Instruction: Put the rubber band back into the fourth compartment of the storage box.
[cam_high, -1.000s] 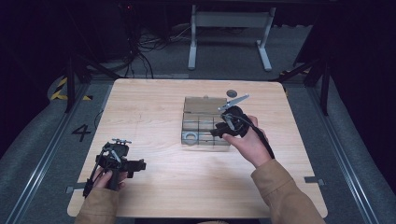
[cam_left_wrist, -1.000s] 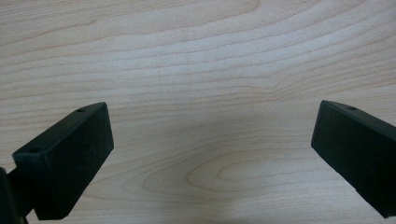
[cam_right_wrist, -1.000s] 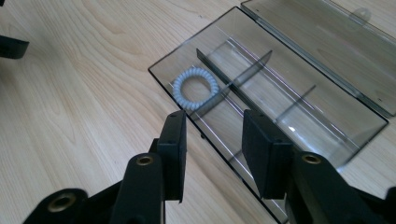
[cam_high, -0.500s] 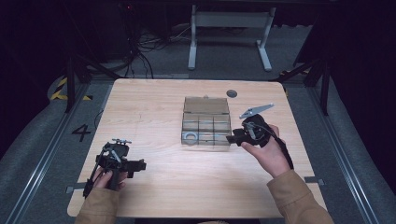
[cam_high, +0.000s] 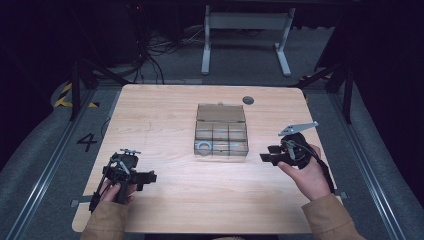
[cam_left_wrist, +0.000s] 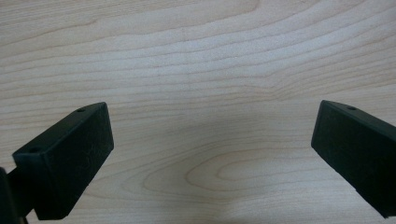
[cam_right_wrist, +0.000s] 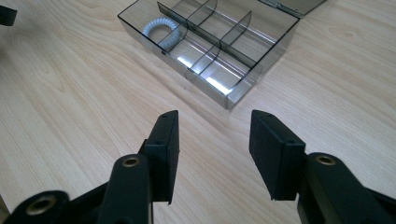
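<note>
A smoky clear compartment box (cam_high: 221, 131) lies in the middle of the wooden table (cam_high: 165, 115) with its lid folded back. A white spiral ring (cam_high: 203, 146) rests in its front left compartment and appears in the right gripper view as the ring (cam_right_wrist: 161, 30). My right gripper (cam_high: 267, 157) hovers to the right of the box, apart from it. Its jaws have just been opening, and in its own view the right gripper (cam_right_wrist: 215, 140) has nothing between them. My left gripper (cam_high: 147, 177) is near the front left of the table, wide open (cam_left_wrist: 212, 140) over bare wood.
A small dark round disc (cam_high: 248, 100) lies on the table behind the box. A white metal stand (cam_high: 245, 40) is on the floor beyond the far edge. The floor at the left carries a painted 4 (cam_high: 86, 141).
My right gripper has drawn away from above the box to the right and toward the person, with its jaws spreading wider. The left gripper has stayed put.
</note>
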